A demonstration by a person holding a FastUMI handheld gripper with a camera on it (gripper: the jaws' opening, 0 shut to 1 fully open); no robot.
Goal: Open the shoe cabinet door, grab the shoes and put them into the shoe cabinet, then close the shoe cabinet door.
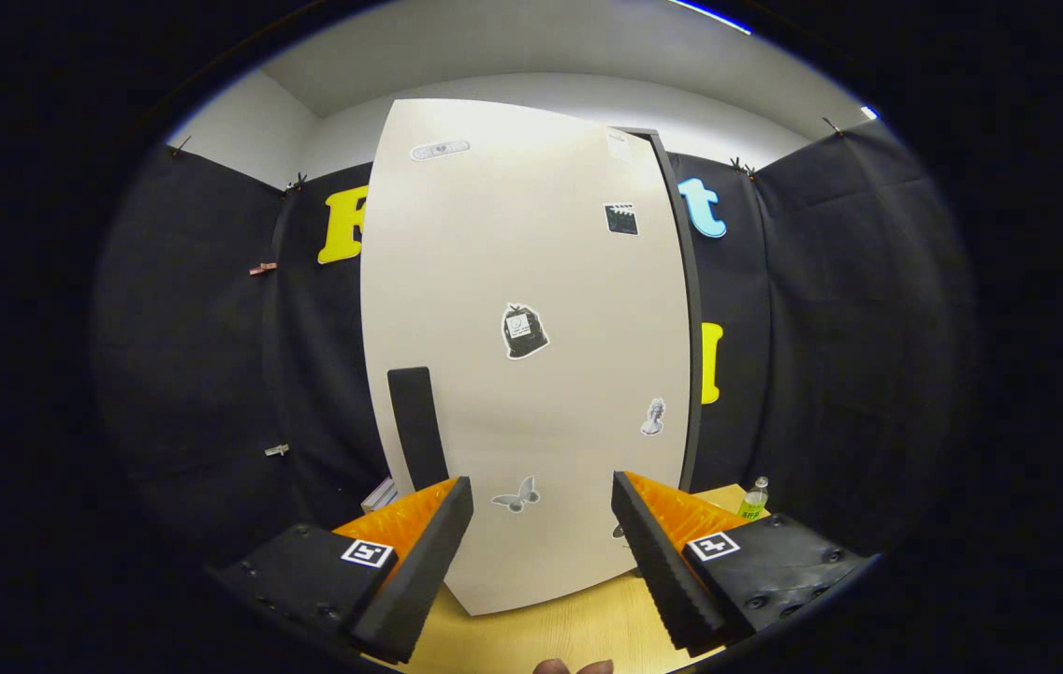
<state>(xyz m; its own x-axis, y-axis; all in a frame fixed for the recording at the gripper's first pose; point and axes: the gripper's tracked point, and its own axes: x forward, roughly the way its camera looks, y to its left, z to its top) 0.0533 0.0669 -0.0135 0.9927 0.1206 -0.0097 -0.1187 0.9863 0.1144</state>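
Bottle (754, 497) on wooden table (578, 632)

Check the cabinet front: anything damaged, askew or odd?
Nothing stands out. The cabinet door looks shut and undamaged, stickers and dark handle in place. The gripper fingers are open, just short of the door.

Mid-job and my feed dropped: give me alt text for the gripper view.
The gripper is open and empty, facing the closed cream shoe cabinet door just ahead. The door's dark handle stands beyond the left finger, and a small bottle sits on the wooden surface beyond the right finger.
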